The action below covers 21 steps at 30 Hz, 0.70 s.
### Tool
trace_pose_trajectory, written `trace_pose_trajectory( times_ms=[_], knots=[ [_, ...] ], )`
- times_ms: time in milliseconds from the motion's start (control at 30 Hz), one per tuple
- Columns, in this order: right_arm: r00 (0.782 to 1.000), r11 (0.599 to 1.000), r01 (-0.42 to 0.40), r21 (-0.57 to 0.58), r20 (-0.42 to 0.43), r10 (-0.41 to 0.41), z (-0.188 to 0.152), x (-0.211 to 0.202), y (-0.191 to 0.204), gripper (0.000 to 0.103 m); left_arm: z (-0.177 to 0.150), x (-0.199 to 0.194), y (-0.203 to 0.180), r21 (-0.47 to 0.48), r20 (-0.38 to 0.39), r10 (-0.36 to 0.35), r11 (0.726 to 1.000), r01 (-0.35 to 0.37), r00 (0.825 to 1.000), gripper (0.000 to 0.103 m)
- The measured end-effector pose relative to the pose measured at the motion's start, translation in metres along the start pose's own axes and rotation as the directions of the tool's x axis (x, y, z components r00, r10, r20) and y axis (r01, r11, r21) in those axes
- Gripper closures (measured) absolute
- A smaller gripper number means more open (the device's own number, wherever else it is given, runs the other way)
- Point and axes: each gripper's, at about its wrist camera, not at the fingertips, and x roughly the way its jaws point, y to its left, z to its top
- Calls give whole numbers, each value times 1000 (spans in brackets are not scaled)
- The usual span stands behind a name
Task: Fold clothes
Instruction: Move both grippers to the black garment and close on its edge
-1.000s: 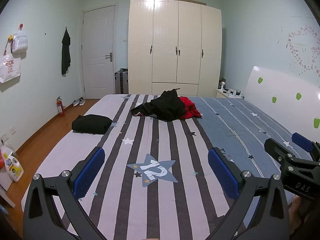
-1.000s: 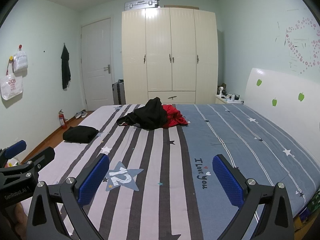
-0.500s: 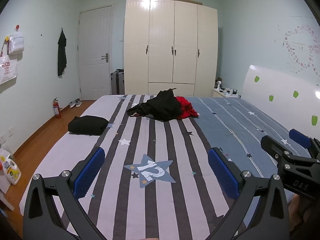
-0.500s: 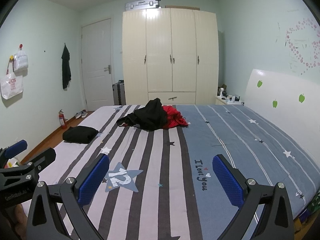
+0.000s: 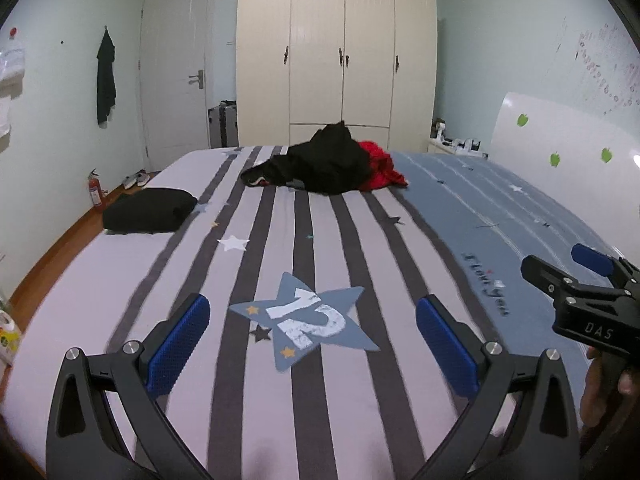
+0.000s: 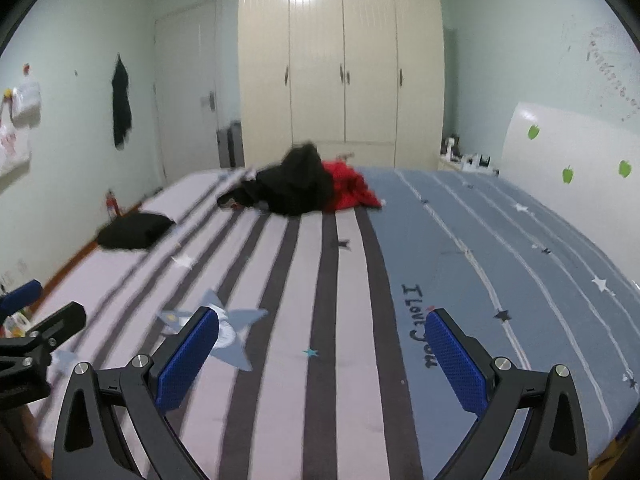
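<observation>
**Both grippers wide open above the bed, clothes heap at the far end**

The left gripper hangs over the striped bedsheet with its blue-padded fingers spread wide and nothing between them. Just ahead of it, at 12 o'clock, a blue star patch printed with the number "12" lies flat on the sheet. At 3 o'clock in the left wrist view the right gripper shows from the side, its black body lettered "DAS".

The right gripper is likewise fully spread and grips nothing. At 1 o'clock from it, the blue half of the sheet carries the words "I Love You" in dark script. The left gripper shows at 9 o'clock in this view; this picture is blurred.

The unfolded clothes sit well apart from both grippers, at 12 o'clock near the bed's far edge: a crumpled black garment touching a red garment on its right. A folded black garment lies alone at 10 o'clock by the left edge of the bed.

Beyond the bed stands a cream wardrobe, a grey suitcase beside it, and a white door. A red fire extinguisher stands on the floor at 9 o'clock. Green apple stickers dot the white headboard.
</observation>
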Motion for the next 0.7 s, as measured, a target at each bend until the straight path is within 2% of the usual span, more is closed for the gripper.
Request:
trace_pose_trajectory(
  times_ms=[200,267,367,433,533,700],
  knots=[
    [1000,999,2,-48,-6,-3,-17,104,0,1,-16,101,-2,35,21,2,999,-2,1000,1],
    [1000,998,11,-60,-17,-12,-19,134,0,1,-14,123,-2,25,-6,6,1000,-6,1000,1],
    [998,1000,-3,-26,-64,1,-16,156,-7,1,-5,145,0,-15,-74,34,999,-35,997,1],
    [994,1000,-17,14,-104,19,-11,168,-14,1,7,150,0,-48,-111,31,998,-37,993,2],
    [987,998,-31,62,-157,40,12,177,-27,1,42,154,-3,-71,-141,46,996,-57,989,2],
    [979,997,-43,65,-198,56,71,188,-46,1,101,160,-9,-107,-192,69,990,-91,979,2]
  ],
)
